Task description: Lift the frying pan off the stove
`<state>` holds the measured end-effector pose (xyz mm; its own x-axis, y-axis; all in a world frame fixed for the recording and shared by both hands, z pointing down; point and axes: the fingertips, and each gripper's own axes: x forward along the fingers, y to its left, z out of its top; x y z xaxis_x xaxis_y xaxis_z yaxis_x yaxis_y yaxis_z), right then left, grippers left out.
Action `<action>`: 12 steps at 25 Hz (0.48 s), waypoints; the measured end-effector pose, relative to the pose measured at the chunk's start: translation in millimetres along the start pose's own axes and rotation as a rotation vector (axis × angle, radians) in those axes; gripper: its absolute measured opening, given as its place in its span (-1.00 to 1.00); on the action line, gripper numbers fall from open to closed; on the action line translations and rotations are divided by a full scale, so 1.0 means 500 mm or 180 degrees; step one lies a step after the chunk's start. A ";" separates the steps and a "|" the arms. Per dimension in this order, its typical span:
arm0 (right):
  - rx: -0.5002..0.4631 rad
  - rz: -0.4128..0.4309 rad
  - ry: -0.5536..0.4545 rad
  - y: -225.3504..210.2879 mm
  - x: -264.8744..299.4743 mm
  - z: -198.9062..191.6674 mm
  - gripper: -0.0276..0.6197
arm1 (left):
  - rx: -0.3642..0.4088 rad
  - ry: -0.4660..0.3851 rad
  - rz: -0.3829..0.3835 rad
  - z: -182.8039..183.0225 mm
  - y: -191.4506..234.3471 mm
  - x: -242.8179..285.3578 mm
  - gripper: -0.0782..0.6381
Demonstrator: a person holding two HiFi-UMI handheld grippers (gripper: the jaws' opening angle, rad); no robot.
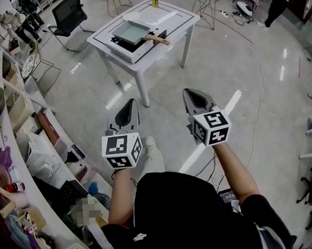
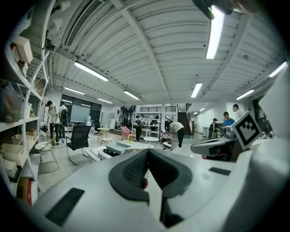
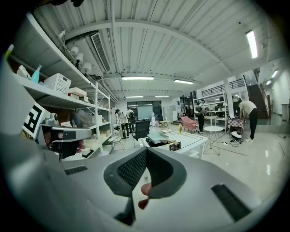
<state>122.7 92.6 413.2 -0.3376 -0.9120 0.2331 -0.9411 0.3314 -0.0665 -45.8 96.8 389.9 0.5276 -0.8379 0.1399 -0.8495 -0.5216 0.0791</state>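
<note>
Glossy floor (image 1: 237, 61) — wooden pan handle (image 1: 157, 39)

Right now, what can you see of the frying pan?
The rectangular grey-green frying pan has a light wooden handle that points to the right in the head view. It sits flat on the white tabletop stove, which stands on the white square table. It looks empty, and nothing else touches it.

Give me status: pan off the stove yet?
Nothing done: the frying pan sits on the stove on the white table. In hand: nothing; left gripper and right gripper are shut and empty, well short of the table. Left: approach, grip the handle, lift.
</note>
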 end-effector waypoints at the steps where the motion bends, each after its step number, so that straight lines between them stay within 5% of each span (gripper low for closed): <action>1: 0.0000 0.0001 0.0008 -0.006 0.017 0.002 -0.91 | -0.0011 0.0015 -0.0010 0.000 0.010 0.015 -0.75; 12: 0.0011 -0.0012 0.0075 -0.072 0.215 0.065 -0.91 | -0.0012 0.0158 -0.0088 0.039 0.115 0.200 -0.75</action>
<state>119.7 -25.2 409.2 -0.3336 -0.9073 0.2560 -0.9425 0.3271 -0.0688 -41.6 -20.0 389.2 0.5499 -0.8142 0.1865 -0.8347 -0.5438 0.0872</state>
